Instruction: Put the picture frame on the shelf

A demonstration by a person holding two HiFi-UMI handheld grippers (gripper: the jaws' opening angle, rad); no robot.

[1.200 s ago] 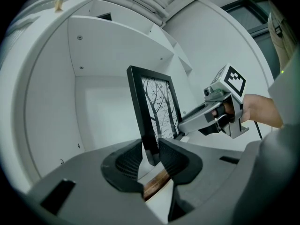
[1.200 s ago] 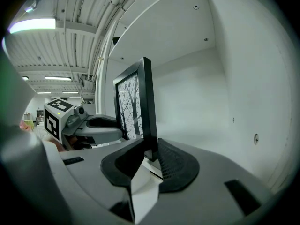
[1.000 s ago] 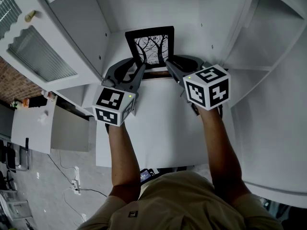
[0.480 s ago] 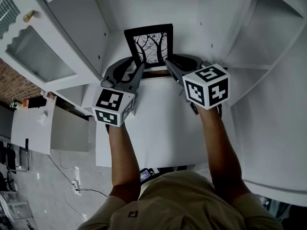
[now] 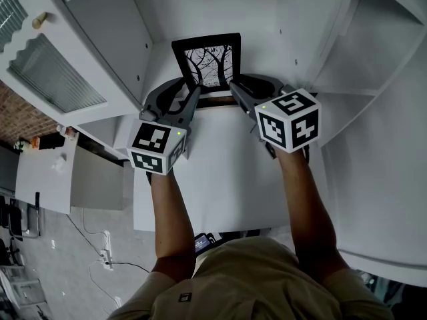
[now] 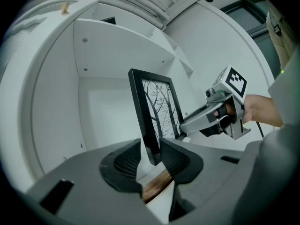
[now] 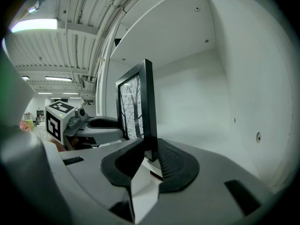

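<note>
My left hand-held gripper [image 6: 150,150] has just been opening its jaws. They now stand apart around one side edge of the black rectangular picture frame with a bare-tree print [image 5: 208,62], with a gap at one pad. My right hand-held gripper [image 7: 149,150] is clamped on the opposite edge. Between the two, the frame stands upright on the white shelf [image 5: 223,159], whose back wall lies beyond.

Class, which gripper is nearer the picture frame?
Right. The right gripper has its jaws clamped on the picture frame at its right edge. The left gripper, whose jaws have just been opening, straddles the left edge loosely.
</note>
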